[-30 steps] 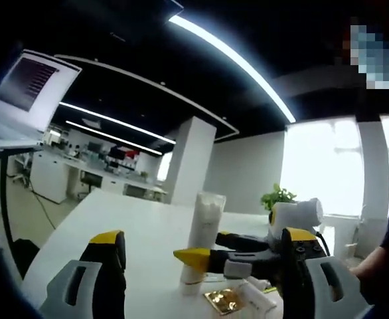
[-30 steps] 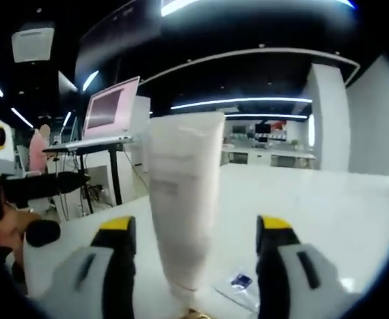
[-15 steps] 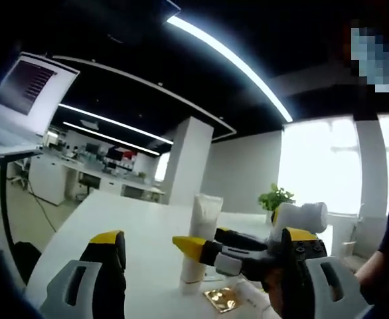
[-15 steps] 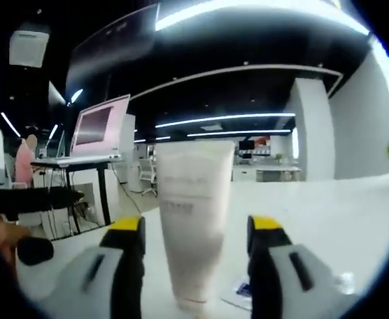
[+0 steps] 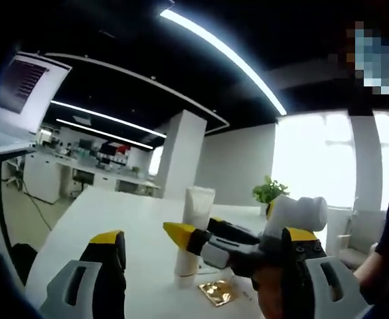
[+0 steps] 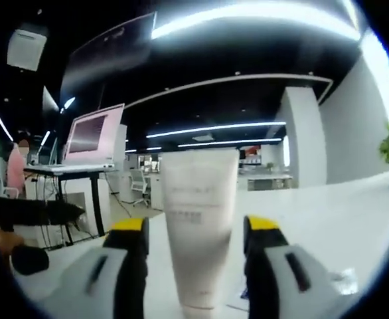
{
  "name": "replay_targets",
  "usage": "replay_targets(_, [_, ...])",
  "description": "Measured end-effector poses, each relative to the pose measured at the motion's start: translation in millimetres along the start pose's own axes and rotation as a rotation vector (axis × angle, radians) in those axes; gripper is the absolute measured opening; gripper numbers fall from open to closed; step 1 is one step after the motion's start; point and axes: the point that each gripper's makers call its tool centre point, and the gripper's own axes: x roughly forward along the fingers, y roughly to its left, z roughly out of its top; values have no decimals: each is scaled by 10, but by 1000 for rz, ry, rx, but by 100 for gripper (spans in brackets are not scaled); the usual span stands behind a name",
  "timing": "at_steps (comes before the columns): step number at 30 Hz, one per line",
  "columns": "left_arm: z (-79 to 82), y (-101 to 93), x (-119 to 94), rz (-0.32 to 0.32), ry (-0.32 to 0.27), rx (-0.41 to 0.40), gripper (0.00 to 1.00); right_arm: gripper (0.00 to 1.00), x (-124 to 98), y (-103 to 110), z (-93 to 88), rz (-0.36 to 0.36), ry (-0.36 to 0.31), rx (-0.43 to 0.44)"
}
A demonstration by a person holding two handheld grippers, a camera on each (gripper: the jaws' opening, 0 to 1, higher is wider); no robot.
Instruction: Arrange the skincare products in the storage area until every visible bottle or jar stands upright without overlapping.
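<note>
On the white table (image 5: 81,219), a white tube (image 6: 200,226) stands upright between the right gripper (image 6: 194,232)'s spread jaws, untouched. Left gripper (image 5: 201,249), open and empty, sits nearer. Gold packet (image 5: 216,292) beside the tube's base, blurred.

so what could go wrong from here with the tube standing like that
The tube stands upright on its cap between the right gripper jaws, which look open with gaps on both sides. It is tall on a narrow base, so a jaw brushing it on the way out could tip it. If it falls, it may land on the gold sachet lying flat beside its base, leaving them overlapping.
</note>
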Motion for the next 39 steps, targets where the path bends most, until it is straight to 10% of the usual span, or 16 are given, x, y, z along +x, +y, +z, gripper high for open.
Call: replay_targets(39, [-124, 133, -36, 47, 54, 36, 94, 38, 37, -40, -17, 15, -58, -14])
